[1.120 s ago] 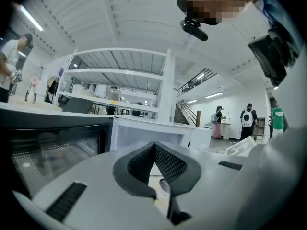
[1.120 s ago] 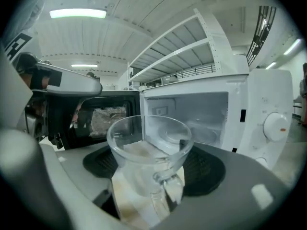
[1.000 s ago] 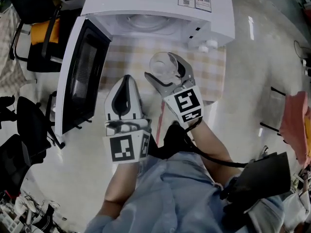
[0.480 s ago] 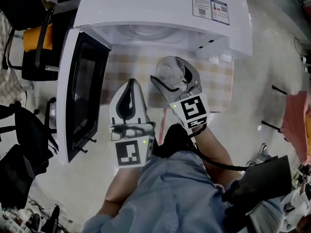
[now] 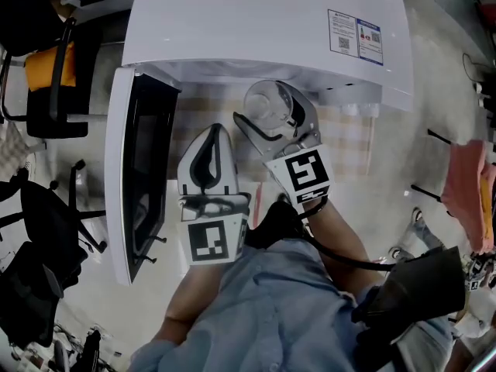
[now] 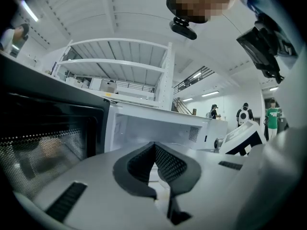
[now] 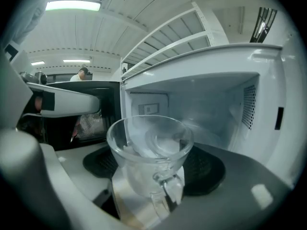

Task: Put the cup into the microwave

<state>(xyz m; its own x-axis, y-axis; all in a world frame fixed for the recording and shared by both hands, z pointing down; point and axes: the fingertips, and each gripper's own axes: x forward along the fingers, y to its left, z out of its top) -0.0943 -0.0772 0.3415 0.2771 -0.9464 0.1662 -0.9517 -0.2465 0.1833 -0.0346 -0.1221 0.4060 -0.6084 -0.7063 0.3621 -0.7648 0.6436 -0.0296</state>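
Microwave [image 5: 256, 22], white, fills my head view from 10 to 2 o'clock. Its dark-windowed door [image 5: 143, 169] is swung open at 9 o'clock. Two printed stickers [image 5: 356, 36] sit on its top at 1 o'clock, and a small label [image 7: 148, 109] is on the cavity's back wall, but the print on all of them is too small for me to read. A checked cloth covers the bench [image 5: 349, 142] in front of the oven.

My right hand-held gripper [image 5: 273, 113] stands wide, clamped on the clear glass cup [image 5: 263, 99]. The cup is upright at the mouth of the open cavity, its handle turned back toward the gripper's camera. My left hand-held gripper [image 5: 212, 134], at 7 o'clock from the cup, has its jaws together with nothing between them. Both carry cubes with black-and-white square markers.
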